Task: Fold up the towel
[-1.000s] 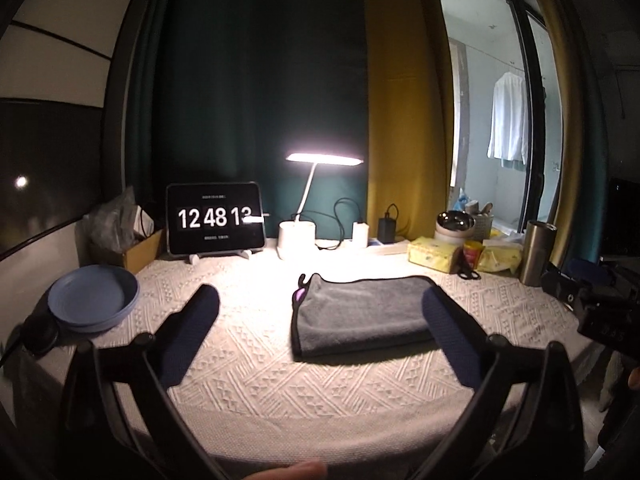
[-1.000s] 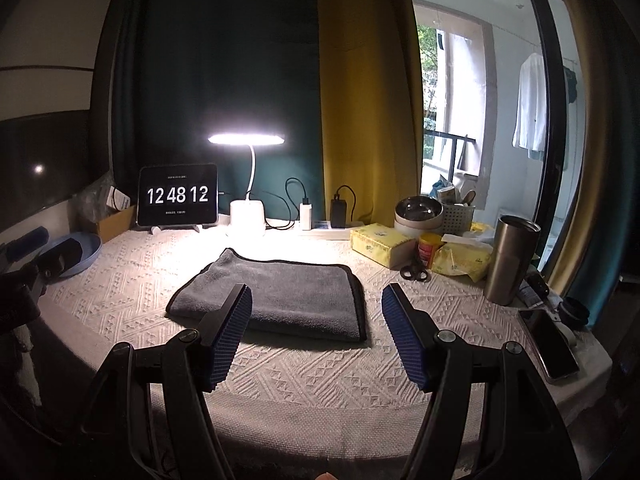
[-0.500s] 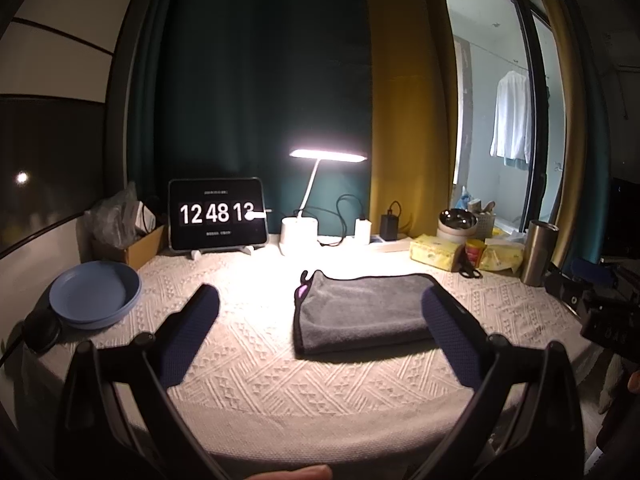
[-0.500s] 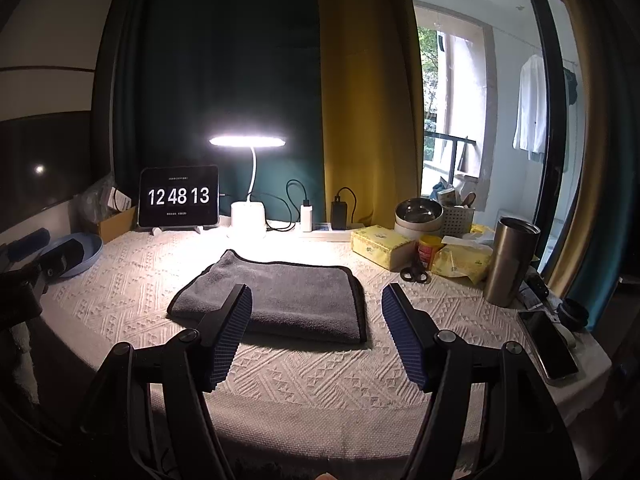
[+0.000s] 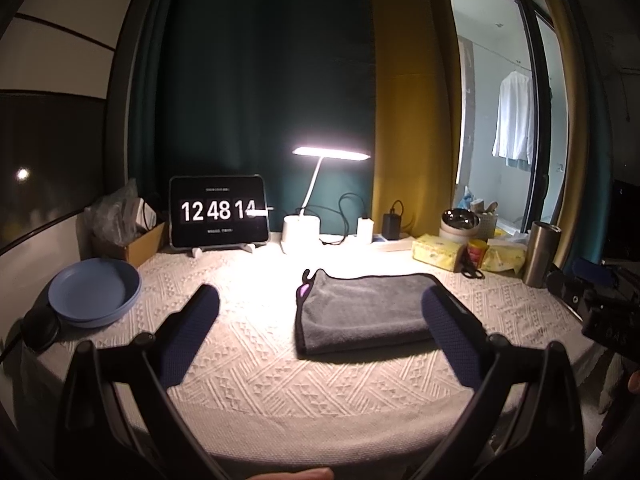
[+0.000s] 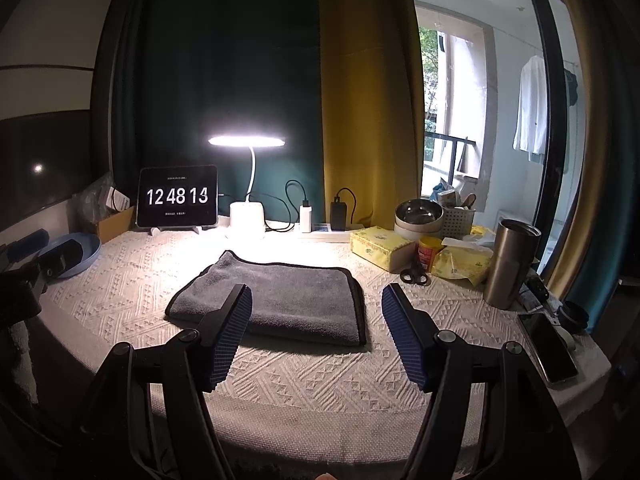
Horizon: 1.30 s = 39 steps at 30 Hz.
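A grey towel point(image 5: 360, 312) with a dark border lies folded flat in a rectangle on the white patterned tablecloth point(image 5: 256, 360); it also shows in the right wrist view point(image 6: 280, 304). My left gripper point(image 5: 320, 300) is open and empty, held back from the towel near the table's front edge. My right gripper point(image 6: 316, 296) is open and empty, also held back from the towel on the near side. Neither gripper touches the towel.
A blue plate point(image 5: 94, 296) sits at the left. A tablet clock point(image 5: 218, 211) and a lit desk lamp point(image 5: 302, 232) stand at the back. A tissue box point(image 6: 380, 248), scissors point(image 6: 414, 274), steel tumbler point(image 6: 510, 266) and phone point(image 6: 546, 346) crowd the right.
Both grippers have risen and drawn back slightly from the table. The towel has not moved. The clock has advanced.
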Each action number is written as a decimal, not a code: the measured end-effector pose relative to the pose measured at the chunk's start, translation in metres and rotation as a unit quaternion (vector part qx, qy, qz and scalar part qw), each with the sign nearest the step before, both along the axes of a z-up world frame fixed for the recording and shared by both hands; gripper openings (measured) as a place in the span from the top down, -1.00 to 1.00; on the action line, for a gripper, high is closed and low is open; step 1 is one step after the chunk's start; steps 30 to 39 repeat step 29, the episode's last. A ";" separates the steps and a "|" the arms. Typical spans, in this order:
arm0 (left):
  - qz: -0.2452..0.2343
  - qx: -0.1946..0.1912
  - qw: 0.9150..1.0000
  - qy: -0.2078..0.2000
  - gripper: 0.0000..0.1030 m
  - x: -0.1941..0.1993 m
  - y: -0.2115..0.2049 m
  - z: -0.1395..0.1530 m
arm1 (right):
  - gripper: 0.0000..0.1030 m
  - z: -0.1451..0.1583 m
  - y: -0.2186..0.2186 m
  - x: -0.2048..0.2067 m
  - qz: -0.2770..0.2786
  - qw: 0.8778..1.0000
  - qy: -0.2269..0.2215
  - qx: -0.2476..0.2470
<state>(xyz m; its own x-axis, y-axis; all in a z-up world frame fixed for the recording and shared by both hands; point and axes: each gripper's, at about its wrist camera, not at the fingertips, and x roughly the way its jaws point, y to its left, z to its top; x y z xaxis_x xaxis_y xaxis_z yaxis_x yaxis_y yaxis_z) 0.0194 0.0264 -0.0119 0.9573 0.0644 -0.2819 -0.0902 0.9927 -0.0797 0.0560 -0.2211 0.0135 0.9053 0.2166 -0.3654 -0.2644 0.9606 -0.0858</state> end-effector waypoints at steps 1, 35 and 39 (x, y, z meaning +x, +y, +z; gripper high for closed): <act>0.000 0.000 1.000 0.000 -0.98 0.000 0.000 0.000 | -0.38 0.000 0.000 0.001 0.000 1.000 0.001 0.000; -0.003 -0.002 1.000 0.003 -0.98 0.004 0.001 -0.001 | -0.38 -0.002 -0.001 0.005 0.004 1.000 0.003 0.005; -0.003 -0.002 1.000 0.003 -0.98 0.004 0.001 -0.001 | -0.38 -0.002 -0.001 0.005 0.004 1.000 0.003 0.005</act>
